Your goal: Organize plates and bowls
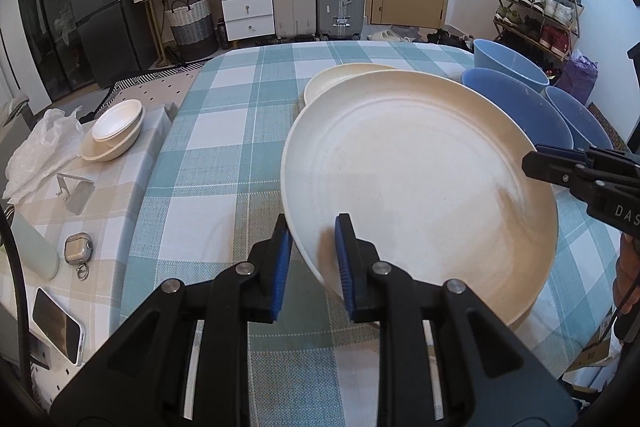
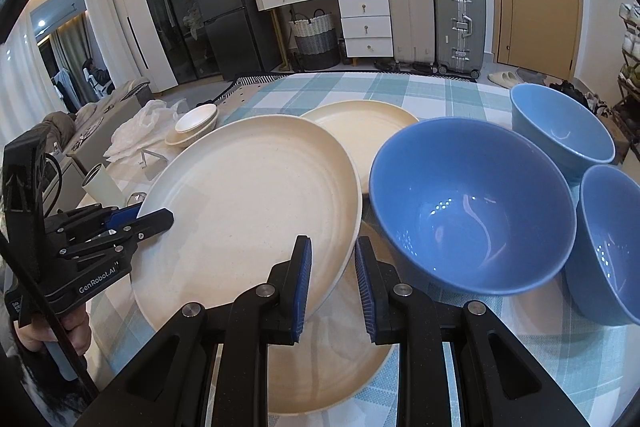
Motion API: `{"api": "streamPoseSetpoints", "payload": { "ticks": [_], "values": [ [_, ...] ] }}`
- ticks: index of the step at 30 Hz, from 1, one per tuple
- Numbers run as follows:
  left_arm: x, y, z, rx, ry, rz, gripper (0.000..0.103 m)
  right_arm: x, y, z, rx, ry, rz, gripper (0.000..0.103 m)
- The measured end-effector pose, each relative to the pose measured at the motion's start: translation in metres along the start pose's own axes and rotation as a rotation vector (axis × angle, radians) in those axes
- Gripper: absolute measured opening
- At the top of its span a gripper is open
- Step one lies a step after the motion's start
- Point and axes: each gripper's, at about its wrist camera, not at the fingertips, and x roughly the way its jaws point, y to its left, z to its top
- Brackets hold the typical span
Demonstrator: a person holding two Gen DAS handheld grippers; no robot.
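The left gripper [image 1: 312, 259] is sitting closest to the lens in the left wrist view, its blue-padded jaws narrowed onto the near rim of a large cream plate [image 1: 420, 179], one finger under the rim and one on top. The right gripper [image 2: 332, 279] is pinching the opposite rim of that same plate in the same way, so the plate is hanging tilted between the two above the checked tablecloth [image 1: 224, 131]. In the right wrist view another cream plate [image 2: 328, 367] is lying flat on the cloth directly beneath the lifted one, and a third cream plate [image 2: 360, 123] is resting farther back, partly hidden behind the raised rim. Three blue bowls are standing upright just to the right of the plates: a big one [image 2: 472, 207] nearest the held plate, one behind it [image 2: 560, 123], and one at the right edge [image 2: 612, 247]. Off to the left, on the beige-checked cloth, small white bowls [image 1: 114, 131] are sitting stacked beside a crumpled plastic bag [image 1: 40, 147], with a phone [image 1: 60, 327] nearer the camera.
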Motion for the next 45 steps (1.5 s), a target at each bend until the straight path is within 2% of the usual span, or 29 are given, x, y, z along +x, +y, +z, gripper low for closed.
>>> {"api": "streamPoseSetpoints", "payload": {
  "ticks": [21, 45],
  "values": [
    [0.014, -0.020, -0.018, 0.063, 0.048, -0.003, 0.020, 0.003, -0.013, -0.035, 0.034, 0.033, -0.023, 0.023],
    [0.043, -0.044, -0.031, 0.152, 0.114, 0.015, 0.022, 0.014, -0.016, -0.056, 0.006, 0.076, -0.112, 0.023]
  ]
}}
